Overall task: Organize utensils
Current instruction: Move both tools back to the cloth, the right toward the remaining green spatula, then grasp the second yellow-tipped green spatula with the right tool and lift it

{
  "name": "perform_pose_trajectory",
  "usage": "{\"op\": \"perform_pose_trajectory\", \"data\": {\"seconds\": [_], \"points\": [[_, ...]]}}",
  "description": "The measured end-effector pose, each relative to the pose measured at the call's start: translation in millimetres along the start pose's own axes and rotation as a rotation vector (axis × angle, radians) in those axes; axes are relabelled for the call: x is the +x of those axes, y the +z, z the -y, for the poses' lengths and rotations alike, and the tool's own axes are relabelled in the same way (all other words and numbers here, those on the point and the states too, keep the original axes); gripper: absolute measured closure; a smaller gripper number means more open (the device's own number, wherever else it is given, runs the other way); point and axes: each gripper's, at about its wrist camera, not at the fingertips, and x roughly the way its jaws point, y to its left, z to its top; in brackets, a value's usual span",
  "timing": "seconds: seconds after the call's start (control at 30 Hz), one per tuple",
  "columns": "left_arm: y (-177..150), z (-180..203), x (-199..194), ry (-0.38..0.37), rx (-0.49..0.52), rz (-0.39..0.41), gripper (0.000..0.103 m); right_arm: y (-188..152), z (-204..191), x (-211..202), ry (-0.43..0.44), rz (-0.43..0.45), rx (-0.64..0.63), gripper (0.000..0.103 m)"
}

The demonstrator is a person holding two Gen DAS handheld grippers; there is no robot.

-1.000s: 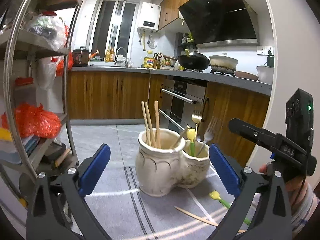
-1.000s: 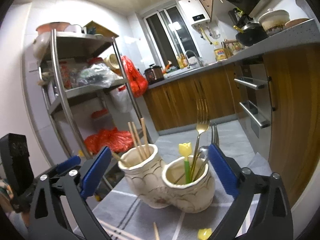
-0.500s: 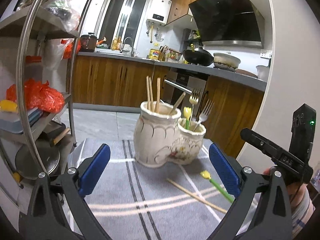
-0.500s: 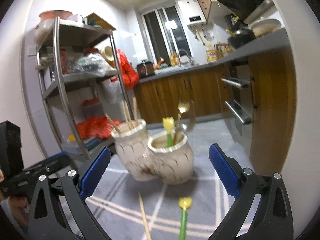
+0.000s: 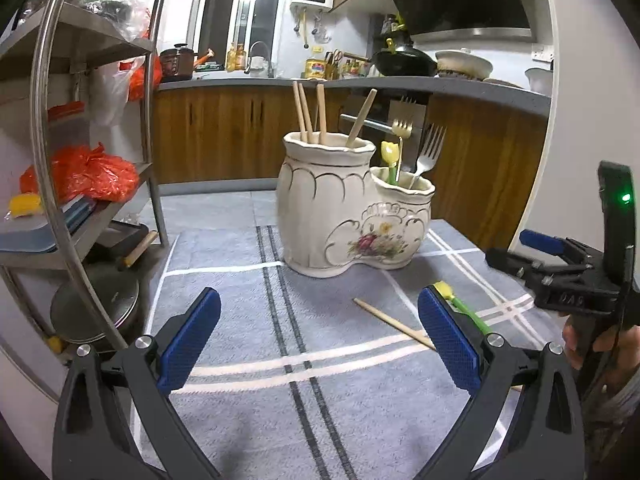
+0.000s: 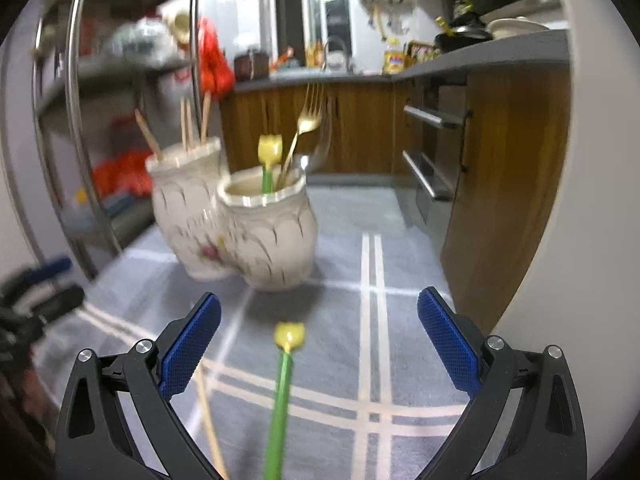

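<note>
A cream double-pot holder point(image 5: 344, 216) point(image 6: 240, 224) stands on a grey striped cloth point(image 5: 248, 320). Its taller pot holds several chopsticks point(image 5: 310, 114), the lower one a gold fork point(image 5: 401, 130), a silver fork point(image 5: 430, 148) and a tulip-topped green utensil point(image 5: 390, 156). A second tulip-topped utensil point(image 6: 282, 384) point(image 5: 460, 306) and one chopstick point(image 5: 394, 324) point(image 6: 208, 412) lie flat on the cloth. My right gripper point(image 6: 318, 340) is open, with the loose tulip utensil between and below its fingers. My left gripper point(image 5: 320, 340) is open and holds nothing.
A steel shelf rack point(image 5: 52, 152) with red bags stands at the left. Wooden cabinets point(image 5: 224, 132) and an oven point(image 6: 432, 152) line the back and right. The right gripper's body point(image 5: 580, 280) and a hand show at the left view's right edge.
Both grippers have drawn back and lowered from the holder, so it looks farther away. The loose tulip utensil now lies between the right gripper's fingers. The right view is blurred by motion.
</note>
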Motion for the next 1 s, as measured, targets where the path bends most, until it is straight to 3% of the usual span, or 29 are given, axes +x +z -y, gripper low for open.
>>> {"op": "perform_pose_trajectory", "data": {"seconds": [0.13,0.2,0.3,0.5,0.7,0.83,1.0], "points": [[-1,0,1,-0.001,0.004,-0.007,0.006,-3,-1,15,0.043,-0.088,-0.005,0.012],[-2,0,4,0.002,0.011,-0.015,0.006,-8,-5,26,0.049,-0.149,-0.027,0.029],[-3,0,9,-0.002,0.016,-0.028,0.006,-15,-10,37,0.082,-0.220,-0.050,0.041],[-6,6,14,-0.013,0.028,-0.050,0.006,-19,-15,44,0.080,-0.267,-0.066,0.079],[-7,15,13,-0.005,0.049,-0.063,0.006,-20,-19,42,0.111,-0.266,-0.076,0.092],[-5,27,17,-0.012,0.058,-0.094,0.006,-18,-16,39,0.141,-0.249,-0.064,0.093],[-5,47,29,0.012,0.079,-0.152,0.006,-10,-7,20,0.121,-0.155,-0.071,0.093]]}}
